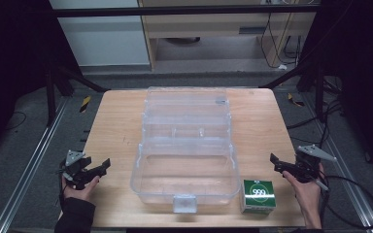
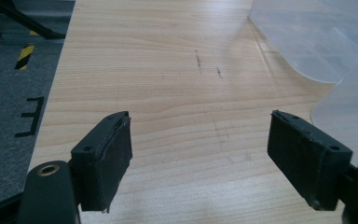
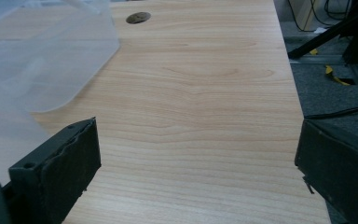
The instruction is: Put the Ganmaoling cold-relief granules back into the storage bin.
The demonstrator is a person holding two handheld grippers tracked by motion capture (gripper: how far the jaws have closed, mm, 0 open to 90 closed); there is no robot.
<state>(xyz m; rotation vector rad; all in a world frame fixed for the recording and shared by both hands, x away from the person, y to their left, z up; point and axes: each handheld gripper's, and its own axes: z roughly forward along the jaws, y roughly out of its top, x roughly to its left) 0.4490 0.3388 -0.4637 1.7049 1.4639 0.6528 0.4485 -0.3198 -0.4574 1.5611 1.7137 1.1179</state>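
Clear plastic case lies open, empty.

A: Your high view is dim at the sides; the floor and frame left and right fall into near black, while the desk sits in soft, even light from above.

B: Any glare?

A: Pale sheen on the clear plastic box, which washes out its edges. The green carton reads a bit soft, its print blurred.

B: And your gripper views?

A: Brighter. In the left gripper view the wood grain is sharp mid-frame, while the near fingers look slightly soft. In the right gripper view the fingers are dark with little surface detail, and faint shadows lie under them.
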